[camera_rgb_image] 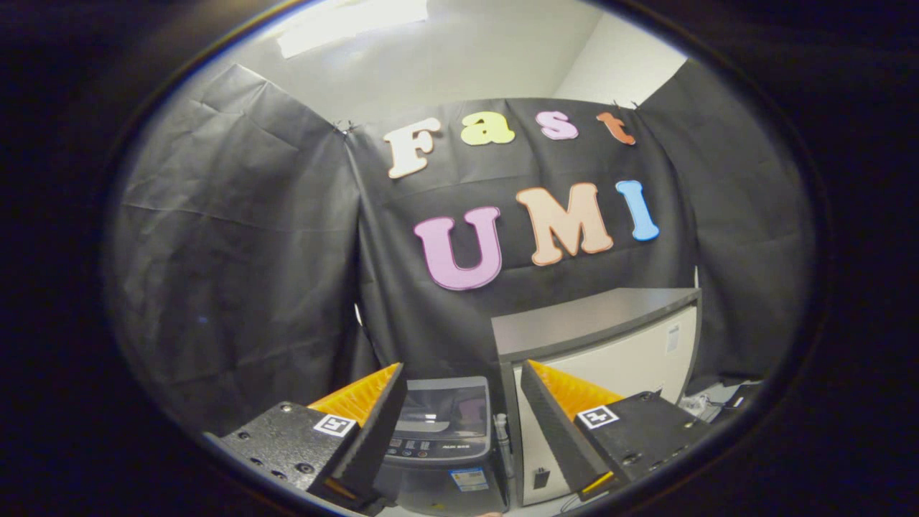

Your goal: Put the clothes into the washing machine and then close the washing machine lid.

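Note:
A small grey top-loading washing machine [444, 438] stands on the floor against the booth's black wall, seen between and beyond my fingers. Its dark glass lid [443, 408] lies flat and shut over the tub, with a control strip along its front edge. My gripper [463, 380] hangs well short of the machine and above it, open, with nothing between its fingers. No clothes are in sight.
A white cabinet with a grey top [599, 337] stands right beside the machine, taller than it. Some cables and small items [707, 402] lie on the floor to the cabinet's right. Black cloth walls close the booth behind and to the left.

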